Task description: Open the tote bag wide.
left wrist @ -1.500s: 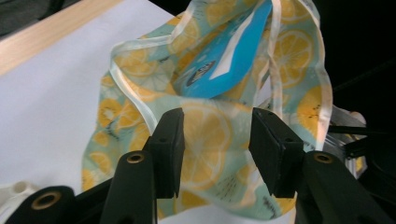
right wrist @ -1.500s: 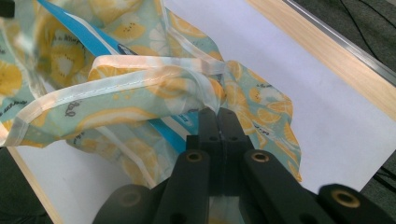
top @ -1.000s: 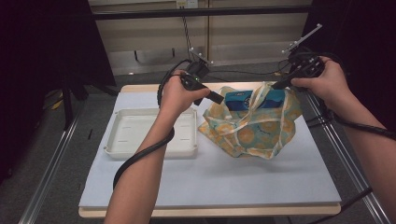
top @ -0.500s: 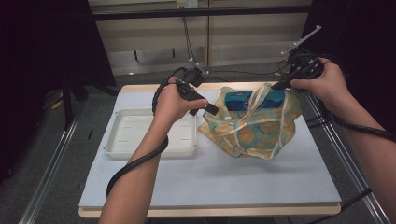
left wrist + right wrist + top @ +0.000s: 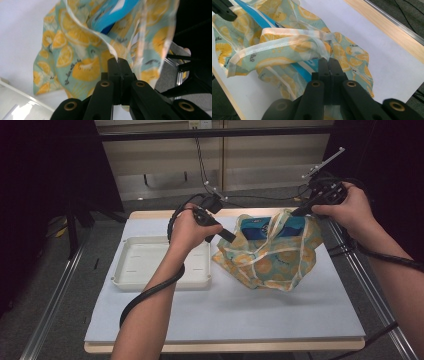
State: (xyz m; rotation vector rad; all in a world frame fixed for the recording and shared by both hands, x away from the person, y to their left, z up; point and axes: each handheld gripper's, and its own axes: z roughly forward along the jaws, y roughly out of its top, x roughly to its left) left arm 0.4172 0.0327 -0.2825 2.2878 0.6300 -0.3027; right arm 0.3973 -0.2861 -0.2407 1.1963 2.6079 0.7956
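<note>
My left gripper (image 5: 227, 234) and right gripper (image 5: 300, 210) are each clamped on the rim of the lemon-print bag (image 5: 270, 262), right of the white tray (image 5: 131, 270). I should pull the rims apart evenly. My left gripper view shows the blue packet (image 5: 112, 15) inside, blurred.

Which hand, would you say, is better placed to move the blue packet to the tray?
Probably the left: left tongs, just closed on the bag rim, sit beside the blue packet and nearest the tray; right tongs hold the far rim.
</note>
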